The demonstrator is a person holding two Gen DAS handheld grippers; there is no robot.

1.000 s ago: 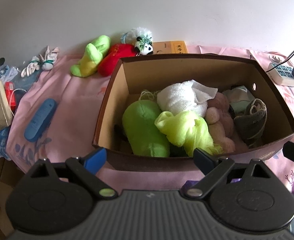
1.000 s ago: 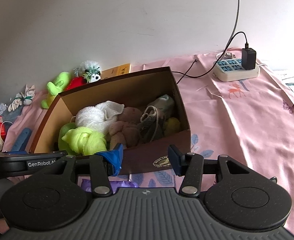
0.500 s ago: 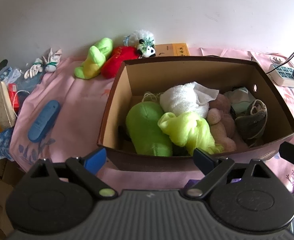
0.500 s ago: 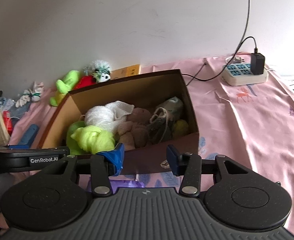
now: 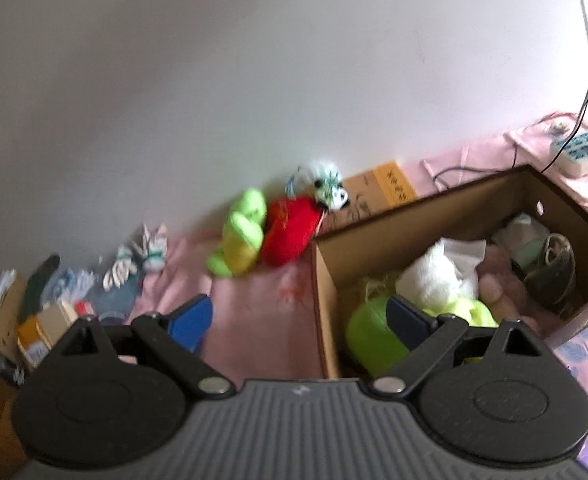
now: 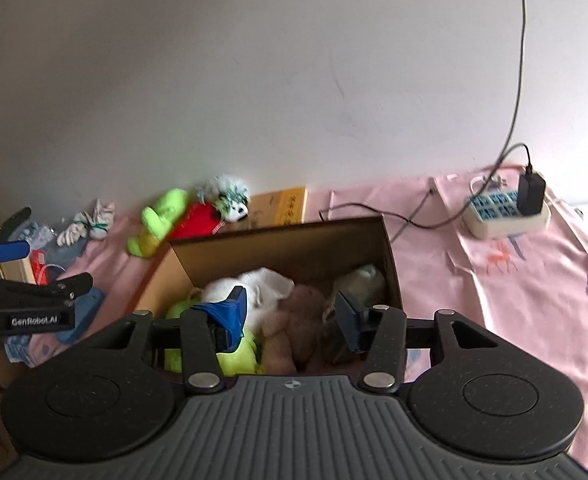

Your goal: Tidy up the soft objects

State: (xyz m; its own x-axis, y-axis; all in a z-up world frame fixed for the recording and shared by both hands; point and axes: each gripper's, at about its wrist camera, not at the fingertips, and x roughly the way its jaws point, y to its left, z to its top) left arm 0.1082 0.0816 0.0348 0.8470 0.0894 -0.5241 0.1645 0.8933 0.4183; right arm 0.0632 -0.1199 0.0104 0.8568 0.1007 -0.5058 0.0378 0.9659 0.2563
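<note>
Standing spread with nothing between them, the jaws of the left gripper [image 5: 300, 314] frame bare pink cloth and the box's near-left corner. The right gripper [image 6: 291, 314] is likewise empty; its jaws have just been opening, and only the box's contents show through the gap.

Below both sits the cardboard box [image 5: 426, 208], already loaded: a white fluffy toy [image 5: 434, 276], a lime-green plush [image 5: 370, 340], a brownish-pink plush [image 6: 298, 312] and a grey-green bundle at its far right end [image 5: 550, 264].

Beyond the box's far-left corner, against the wall, three soft toys lie on the pink bedsheet [image 6: 514, 300]: a green-and-yellow plush [image 5: 239, 240], a red plush [image 5: 289, 230] touching it, and a small panda toy [image 5: 330, 190] at the red one's far end. A knotted white cloth bundle [image 5: 137, 260] lies further left, near the sheet's left edge.

This looks like the gap between placements: hands empty, more toys to collect. The next move probably calls for the left gripper to reach past the box's left wall to the green-and-yellow plush, jaws wide enough to sink into the stuffing, without dragging the red plush along.
</note>
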